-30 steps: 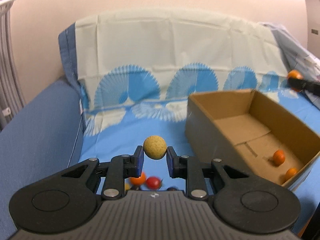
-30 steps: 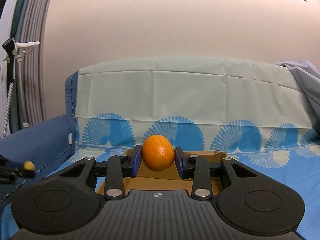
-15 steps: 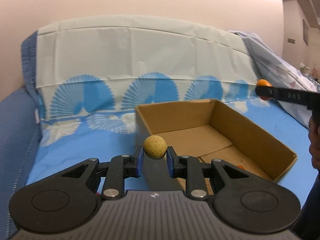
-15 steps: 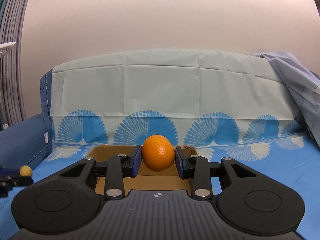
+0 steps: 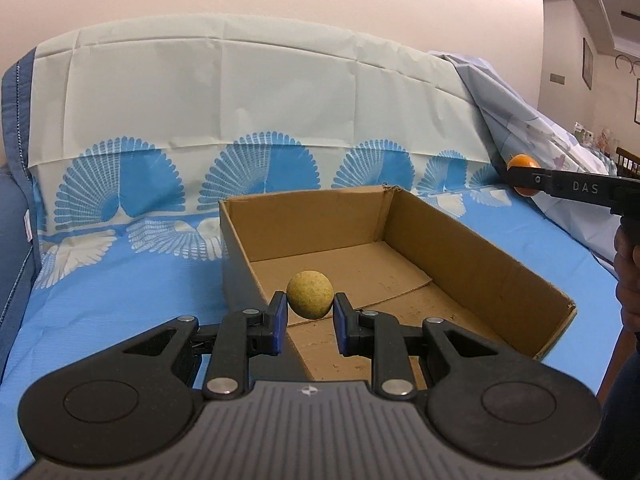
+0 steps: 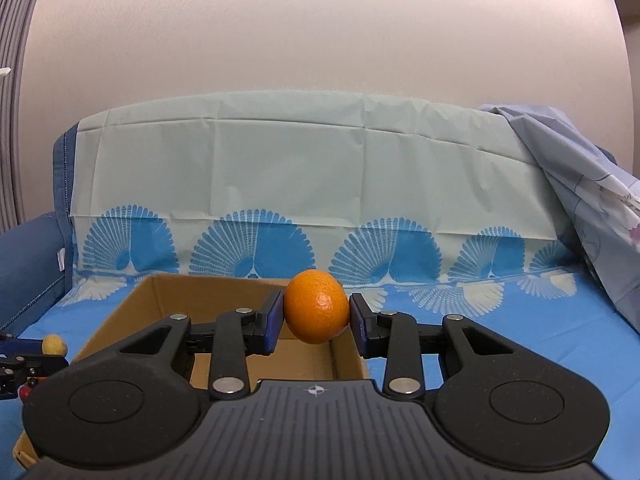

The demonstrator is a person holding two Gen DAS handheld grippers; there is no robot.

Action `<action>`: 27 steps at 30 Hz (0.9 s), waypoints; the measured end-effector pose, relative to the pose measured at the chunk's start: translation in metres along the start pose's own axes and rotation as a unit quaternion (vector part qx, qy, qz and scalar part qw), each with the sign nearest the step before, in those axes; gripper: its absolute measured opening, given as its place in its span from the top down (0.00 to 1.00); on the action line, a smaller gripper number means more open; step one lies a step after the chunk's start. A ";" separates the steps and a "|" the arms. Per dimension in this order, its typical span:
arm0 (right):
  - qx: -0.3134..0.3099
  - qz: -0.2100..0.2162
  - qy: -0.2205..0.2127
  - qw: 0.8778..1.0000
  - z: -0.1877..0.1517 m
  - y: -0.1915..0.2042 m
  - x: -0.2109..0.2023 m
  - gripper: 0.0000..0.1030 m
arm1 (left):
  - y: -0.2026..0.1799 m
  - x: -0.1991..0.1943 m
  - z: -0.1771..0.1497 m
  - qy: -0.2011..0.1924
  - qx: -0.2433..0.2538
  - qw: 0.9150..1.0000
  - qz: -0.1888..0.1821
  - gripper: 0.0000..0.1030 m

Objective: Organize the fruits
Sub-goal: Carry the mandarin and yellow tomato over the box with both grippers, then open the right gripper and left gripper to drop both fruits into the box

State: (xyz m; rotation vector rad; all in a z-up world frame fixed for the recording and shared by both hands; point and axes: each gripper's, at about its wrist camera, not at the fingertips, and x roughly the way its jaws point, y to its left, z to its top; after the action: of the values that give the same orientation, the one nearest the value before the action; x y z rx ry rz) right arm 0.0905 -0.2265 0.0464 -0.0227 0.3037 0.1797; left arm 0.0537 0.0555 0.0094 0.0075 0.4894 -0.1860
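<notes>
Both tools angled slightly down over cardboard box point(image 5: 472, 264): left tool point(image 5: 309, 322) pinching yellowish round fruit point(image 5: 309, 294), right tool point(image 6: 316, 320) pinching orange point(image 6: 316, 306), long axis upright.

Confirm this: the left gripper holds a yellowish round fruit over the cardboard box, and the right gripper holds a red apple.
Not quite. The right gripper holds an orange, not a red apple; the right wrist view shows it. The rest stands: the left gripper holds the yellowish round fruit over the cardboard box.
</notes>
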 end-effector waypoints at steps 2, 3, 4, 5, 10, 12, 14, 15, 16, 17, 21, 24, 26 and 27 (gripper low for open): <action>0.001 0.000 0.001 1.000 0.000 0.000 0.000 0.64 | -0.001 0.000 0.000 -0.001 0.002 1.000 0.000 0.74; 0.001 0.000 0.001 1.000 0.000 0.000 0.000 0.64 | 0.000 0.000 0.000 -0.001 0.003 1.000 0.000 0.74; 0.000 0.001 0.002 1.000 0.000 0.000 0.001 0.64 | 0.000 0.000 0.000 -0.001 0.003 1.000 -0.001 0.74; 0.000 0.002 0.002 1.000 0.000 0.001 0.001 0.64 | -0.001 0.000 0.000 -0.001 0.004 1.000 -0.001 0.74; -0.008 0.007 0.005 1.000 0.000 0.006 0.004 0.64 | -0.004 -0.005 -0.001 -0.006 0.011 1.000 -0.014 0.74; -0.008 0.009 0.005 1.000 0.001 0.008 0.004 0.64 | -0.007 -0.005 -0.001 -0.005 0.016 1.000 -0.018 0.74; -0.010 0.010 0.004 1.000 0.001 0.010 0.004 0.64 | -0.009 -0.006 -0.002 -0.005 0.020 1.000 -0.024 0.74; -0.011 0.012 0.004 1.000 0.001 0.011 0.004 0.64 | -0.010 -0.006 -0.002 -0.007 0.021 0.999 -0.028 0.74; -0.013 0.013 0.005 1.000 0.001 0.012 0.004 0.64 | -0.011 -0.007 -0.002 -0.008 0.022 0.999 -0.035 0.74; -0.013 0.014 0.007 1.000 0.001 0.013 0.006 0.64 | -0.012 -0.008 -0.002 -0.009 0.022 0.999 -0.043 0.74; -0.010 0.004 0.028 1.000 -0.001 0.017 0.014 0.36 | -0.017 -0.008 -0.004 -0.006 0.030 0.998 -0.057 0.57; -0.003 0.001 0.019 1.000 0.000 0.019 0.012 0.35 | -0.016 -0.008 -0.003 -0.010 0.025 0.998 -0.053 0.57; 0.000 -0.001 0.022 1.000 0.000 0.019 0.013 0.34 | -0.014 -0.008 -0.003 -0.014 0.018 0.999 -0.049 0.56; 0.000 -0.002 0.021 1.000 -0.001 0.020 0.013 0.34 | -0.013 -0.008 -0.004 -0.018 0.017 0.999 -0.048 0.57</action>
State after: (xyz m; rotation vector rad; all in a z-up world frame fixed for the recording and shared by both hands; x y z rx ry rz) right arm 0.0988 -0.2043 0.0421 -0.0270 0.3461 0.1750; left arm 0.0426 0.0445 0.0104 0.0137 0.4509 -0.2871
